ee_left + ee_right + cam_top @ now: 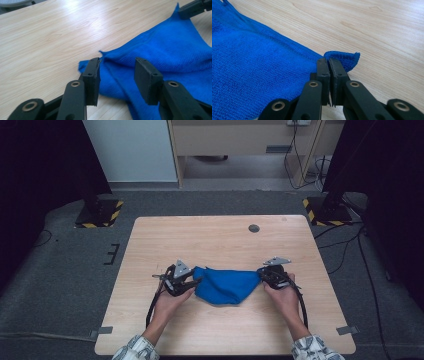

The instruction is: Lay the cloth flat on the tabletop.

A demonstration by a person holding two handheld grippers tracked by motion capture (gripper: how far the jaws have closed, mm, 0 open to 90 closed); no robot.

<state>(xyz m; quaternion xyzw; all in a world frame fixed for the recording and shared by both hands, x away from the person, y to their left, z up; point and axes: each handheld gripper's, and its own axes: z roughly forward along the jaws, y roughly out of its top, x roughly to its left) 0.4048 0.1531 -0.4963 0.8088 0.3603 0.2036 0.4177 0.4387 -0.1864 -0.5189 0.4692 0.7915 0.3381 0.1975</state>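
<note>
A blue cloth (pixel 226 285) lies crumpled on the wooden table (pixel 215 240), a little in front of its middle. My left gripper (pixel 192 282) is at the cloth's left end. In the left gripper view it (pixel 117 62) stands open, its jaws on either side of a raised corner of the cloth (pixel 170 50). My right gripper (pixel 261 272) is at the cloth's right end. In the right gripper view it (pixel 328 60) is shut on the cloth's edge (pixel 249 65), and a small curled corner (pixel 345 58) pokes out past the jaws. The right gripper's tip (pixel 192 7) also shows far off in the left gripper view.
A round dark grommet (pixel 254 228) sits in the table near its far edge. Two stand bases with yellow-black stripes (pixel 100 212) (pixel 325 210) rest on the floor beyond the far corners. Grey tape tabs (pixel 102 330) (pixel 347 330) mark the near corners.
</note>
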